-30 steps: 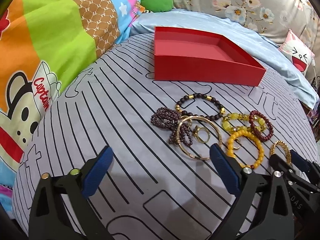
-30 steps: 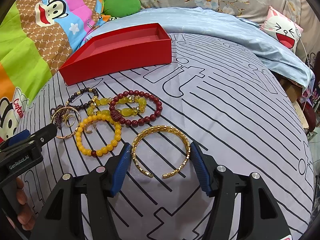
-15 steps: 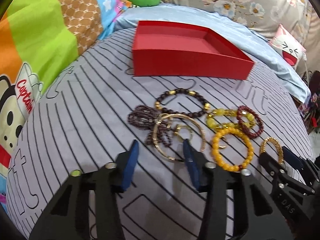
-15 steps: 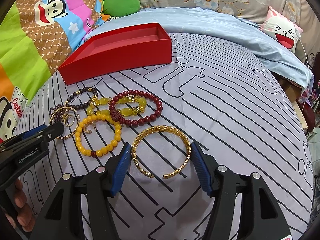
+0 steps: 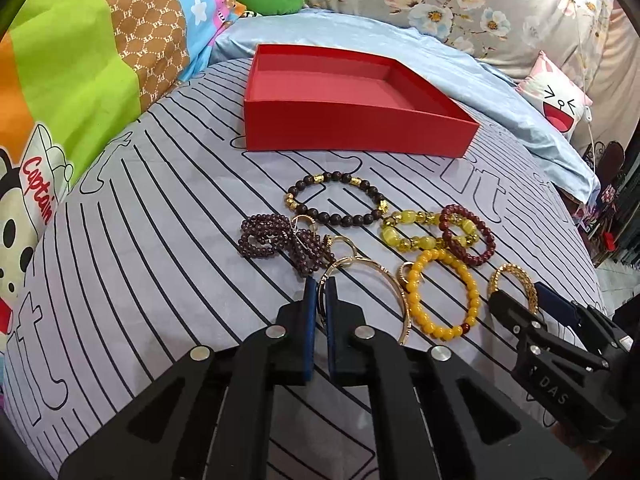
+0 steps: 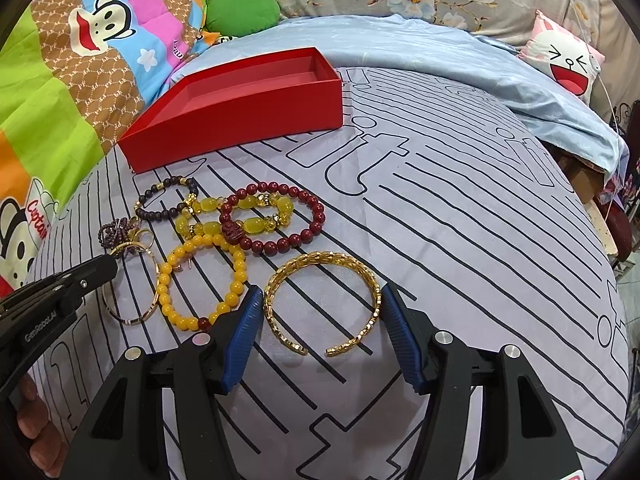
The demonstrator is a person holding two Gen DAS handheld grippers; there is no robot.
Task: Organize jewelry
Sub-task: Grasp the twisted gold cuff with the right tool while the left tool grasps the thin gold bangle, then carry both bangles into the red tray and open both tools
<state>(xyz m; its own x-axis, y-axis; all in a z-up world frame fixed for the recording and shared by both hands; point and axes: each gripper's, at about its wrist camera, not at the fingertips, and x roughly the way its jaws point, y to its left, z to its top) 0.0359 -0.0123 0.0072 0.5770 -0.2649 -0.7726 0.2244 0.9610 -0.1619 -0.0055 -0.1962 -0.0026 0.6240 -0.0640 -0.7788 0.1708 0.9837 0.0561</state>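
Left claw point(image 5: 319, 300) is pinching the thin gold bangle point(image 5: 394, 292) at its near-left rim, blue pads pressed nearly together with the band between them; bangle is lying flat on the striped grey bedsheet point(image 5: 160, 240). Right claw point(image 6: 322, 312) is sitting spread wide, pads straddling the open gold cuff point(image 6: 320, 304), left pad just beside the cuff's left side, right pad just beside its right side; can't tell if either is actually touching. Cuff's gap is facing the camera. Rest of the jewelry is lying clustered on the sheet between the claws and the red box point(image 5: 352, 104): yellow bead bracelet point(image 5: 444, 296) just right of the bangle, dark red bead bracelet point(image 5: 468, 236) overlapping a pale yellow stone bracelet point(image 5: 408, 232), black-and-gold bead bracelet point(image 5: 336, 200) nearest the box, purple bead strand point(image 5: 276, 236) bunched to the left with small gold rings point(image 5: 344, 248) touching it. Box is sitting open, inside showing bare red floor, well apart from the jewelry pile. In the right view the left claw's black tip point(image 6: 96, 272) is reaching over the bangle's point(image 6: 132, 292) left edge, person's fingers point(image 6: 36, 428) showing at bottom left. Cartoon monkey blanket point(image 5: 72, 80) is lying along the left, cat-face pillow point(image 5: 556, 100) at far right.
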